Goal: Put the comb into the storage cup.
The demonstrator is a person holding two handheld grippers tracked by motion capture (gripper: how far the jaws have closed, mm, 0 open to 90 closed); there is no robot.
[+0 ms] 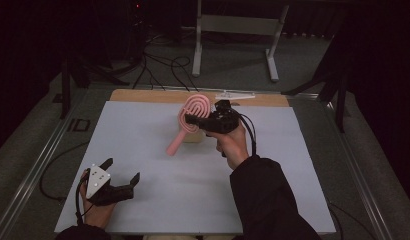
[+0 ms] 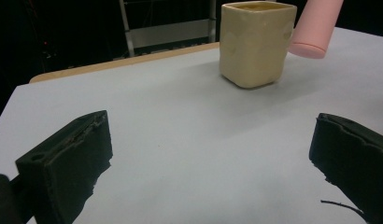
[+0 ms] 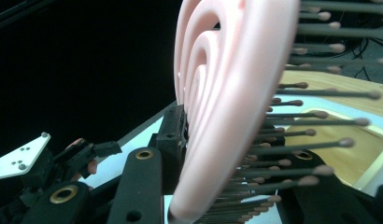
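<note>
The left gripper (image 1: pixel 124 173) is sitting nearest the high view's camera, at the near left corner of the pale grey table (image 1: pixel 143 145), with a hand wrapped around its body and its two black jaws standing wide apart with nothing between them. In the left gripper view those jaws are framing a bare stretch of table, and beyond them a cream square cup (image 2: pixel 255 44) is standing upright, with the rounded end of a pink handle hanging just beside its upper right edge. Farther across the table, the right gripper (image 1: pixel 189 119) is pointing toward the left of the high view, its jaws clamped on the head of a pink hairbrush (image 1: pixel 190 117). The hairbrush is being held above the cup (image 1: pixel 193 135), tilted so that its looped head is lying toward the far edge of the table and its handle is slanting down toward the near left, off the table surface. In the right gripper view the hairbrush (image 3: pixel 227 107) is rising between the black jaws, its curved pink ribs facing left and its dark, ball-tipped bristles pointing right, over the cup's open top (image 3: pixel 348 154). A dark sleeve (image 1: pixel 268 200) is covering the right forearm.
</note>
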